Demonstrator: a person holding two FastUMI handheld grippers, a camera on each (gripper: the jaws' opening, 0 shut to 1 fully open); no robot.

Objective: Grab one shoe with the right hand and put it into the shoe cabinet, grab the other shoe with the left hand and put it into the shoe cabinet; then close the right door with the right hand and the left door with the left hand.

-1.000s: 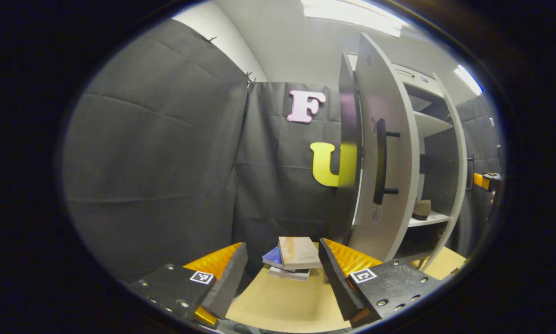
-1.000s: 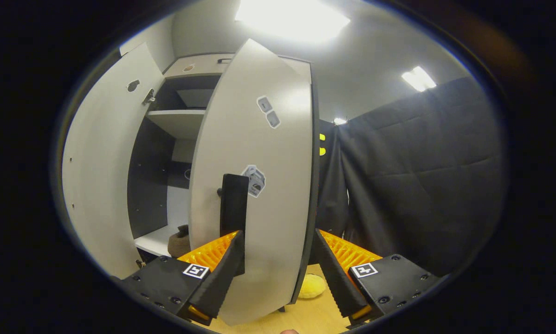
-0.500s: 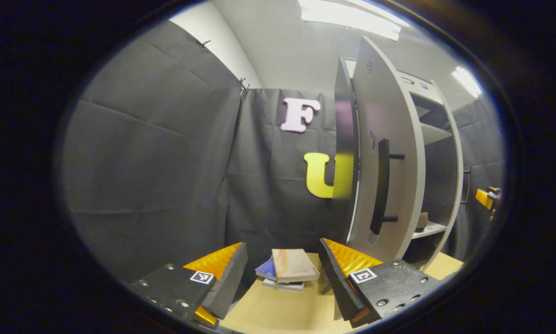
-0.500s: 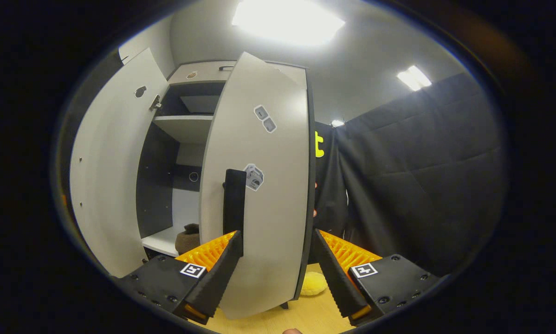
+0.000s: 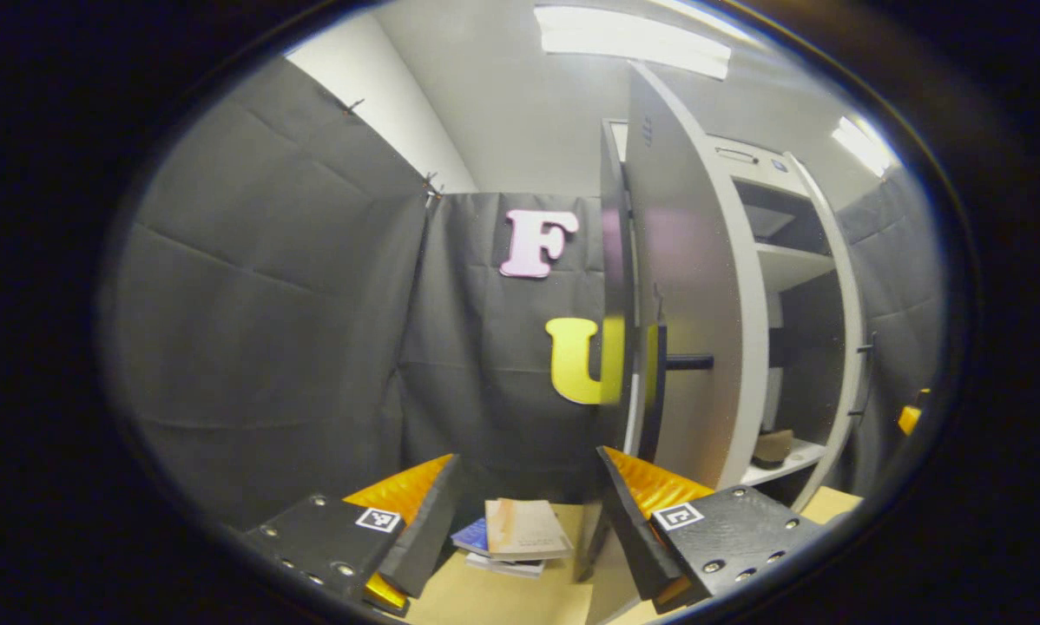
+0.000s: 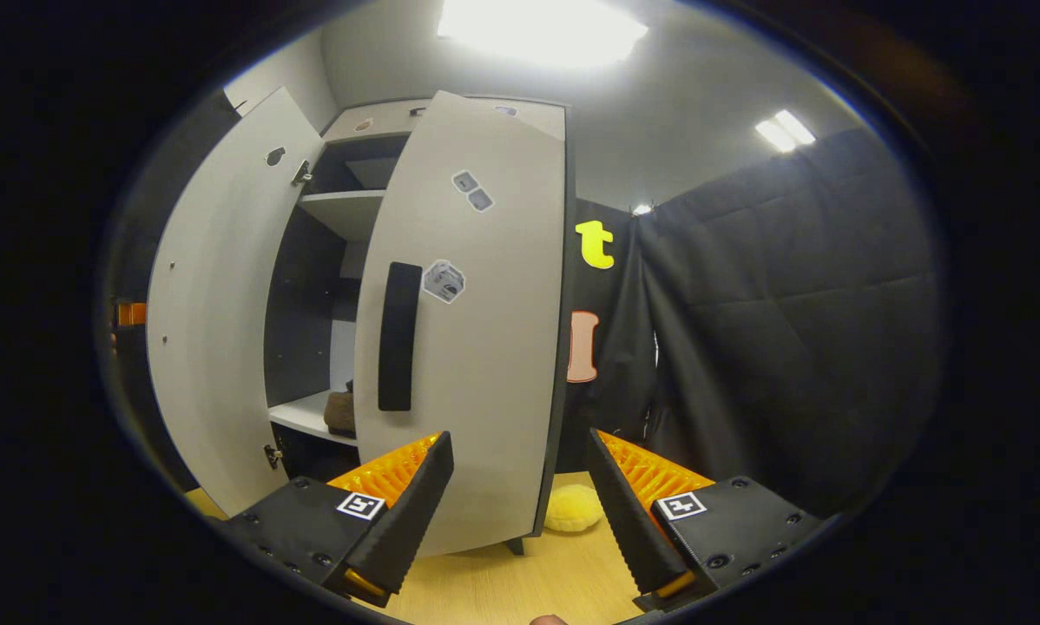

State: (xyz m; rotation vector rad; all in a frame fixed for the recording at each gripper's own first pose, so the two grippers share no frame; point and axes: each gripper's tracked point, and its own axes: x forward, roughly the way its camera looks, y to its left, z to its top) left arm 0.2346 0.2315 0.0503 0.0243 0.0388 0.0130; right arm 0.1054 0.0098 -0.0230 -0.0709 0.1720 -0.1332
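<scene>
Both views toward shoe cabinet [image 5: 798, 260]

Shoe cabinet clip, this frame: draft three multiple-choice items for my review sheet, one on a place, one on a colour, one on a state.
1. Where is the shoe?
A. on the floor
B. on a lower shelf inside the shoe cabinet
C. held between fingers

2. What colour is the soft round thing on the floor by the right door?
A. yellow
B. blue
C. red

3. How is the right gripper?
A. shut on the handle
B. shut on a shoe
C. open

Answers:
1 B, the shoe rests on the shelf.
2 A, it shows yellow.
3 C, its fingers stand apart, holding nothing.
</scene>
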